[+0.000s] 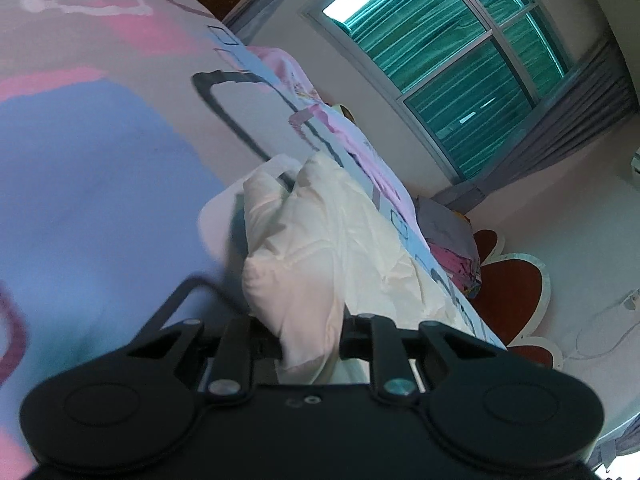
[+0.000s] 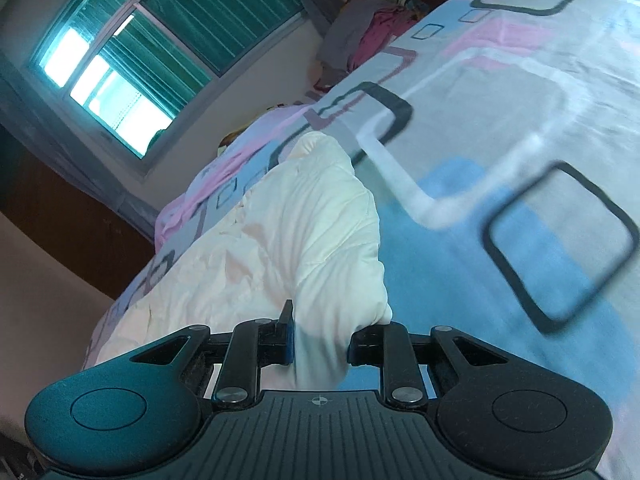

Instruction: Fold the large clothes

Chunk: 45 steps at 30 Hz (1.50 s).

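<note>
A cream white garment (image 1: 320,240) lies crumpled on a bed with a patterned sheet (image 1: 100,160). My left gripper (image 1: 308,332) is shut on a bunched fold of it, and the cloth hides the fingertips. In the right wrist view the same garment (image 2: 312,232) stretches away over the sheet (image 2: 500,160). My right gripper (image 2: 320,340) is shut on another bunched part of the garment, which rises from between the fingers (image 2: 286,320). Both views are tilted.
A window (image 1: 460,52) with green blinds and grey curtains is behind the bed. A pile of grey and pink clothes (image 1: 452,236) lies near the bed's far edge, above a red flower-shaped rug (image 1: 512,292). A pink pillow (image 2: 208,188) lies at the head.
</note>
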{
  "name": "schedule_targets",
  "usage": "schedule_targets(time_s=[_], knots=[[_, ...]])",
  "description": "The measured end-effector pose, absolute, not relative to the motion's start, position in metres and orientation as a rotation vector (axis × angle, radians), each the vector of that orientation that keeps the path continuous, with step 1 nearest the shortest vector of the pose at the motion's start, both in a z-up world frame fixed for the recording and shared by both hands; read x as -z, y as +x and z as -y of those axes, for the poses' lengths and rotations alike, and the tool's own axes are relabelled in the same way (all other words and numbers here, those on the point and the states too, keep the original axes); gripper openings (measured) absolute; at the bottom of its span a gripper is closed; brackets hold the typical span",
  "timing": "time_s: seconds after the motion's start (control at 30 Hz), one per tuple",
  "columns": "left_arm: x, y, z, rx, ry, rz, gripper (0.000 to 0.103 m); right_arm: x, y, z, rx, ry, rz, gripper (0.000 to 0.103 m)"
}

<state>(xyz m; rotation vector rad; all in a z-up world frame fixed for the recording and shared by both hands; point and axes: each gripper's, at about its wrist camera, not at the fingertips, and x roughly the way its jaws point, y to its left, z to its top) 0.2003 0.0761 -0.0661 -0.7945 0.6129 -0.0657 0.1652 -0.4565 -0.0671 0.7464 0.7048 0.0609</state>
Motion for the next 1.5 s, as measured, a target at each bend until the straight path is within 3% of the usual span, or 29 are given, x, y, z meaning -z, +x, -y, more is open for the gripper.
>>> schedule_targets(time_s=[0.4,0.47,0.5,0.53,0.57,0.6,0.8,0.83,0.87,0.93,1.0,1.23,1.4,1.5], knots=[[0.079,0.151,-0.074,0.047,-0.781,-0.616,0.02,0.08,0.118,0.468,-0.057,0.742,-0.749,0.023],[0.086,0.153,-0.073,0.037,-0.784,-0.626,0.026,0.092,0.116,0.469,-0.044,0.741,-0.77,0.025],[0.09,0.153,-0.073,0.03,-0.8,-0.635,0.033,0.099,0.119,0.47,-0.034,0.739,-0.788,0.034],[0.095,0.152,-0.074,0.016,-0.814,-0.645,0.046,0.106,0.119,0.473,-0.024,0.734,-0.802,0.041],[0.098,0.15,-0.074,-0.008,-0.825,-0.658,0.055,0.109,0.12,0.474,0.006,0.715,-0.819,0.062],[0.1,0.148,-0.074,-0.031,-0.833,-0.666,0.069,0.109,0.117,0.476,0.024,0.689,-0.82,0.068],[0.095,0.129,-0.077,-0.03,-0.837,-0.63,0.071,0.077,0.082,0.496,0.16,0.608,-0.665,0.068],[0.095,0.128,-0.078,-0.029,-0.844,-0.621,0.071,0.071,0.077,0.499,0.178,0.607,-0.635,0.067],[0.095,0.128,-0.079,-0.03,-0.851,-0.61,0.071,0.065,0.074,0.5,0.166,0.608,-0.606,0.059],[0.095,0.131,-0.079,-0.021,-0.862,-0.591,0.069,0.052,0.078,0.489,0.12,0.568,-0.595,0.025],[0.098,0.138,-0.079,-0.019,-0.867,-0.582,0.068,0.043,0.087,0.469,0.03,0.533,-0.593,0.014],[0.117,0.158,-0.088,-0.025,-0.961,-0.551,0.055,0.034,0.136,0.365,-0.213,0.392,-0.661,0.011],[0.115,0.159,-0.088,0.04,-0.947,-0.528,0.022,0.044,0.168,0.312,-0.299,0.335,-0.709,0.011],[0.098,0.151,-0.082,0.089,-0.915,-0.476,0.018,0.053,0.18,0.293,-0.317,0.313,-0.723,0.01]])
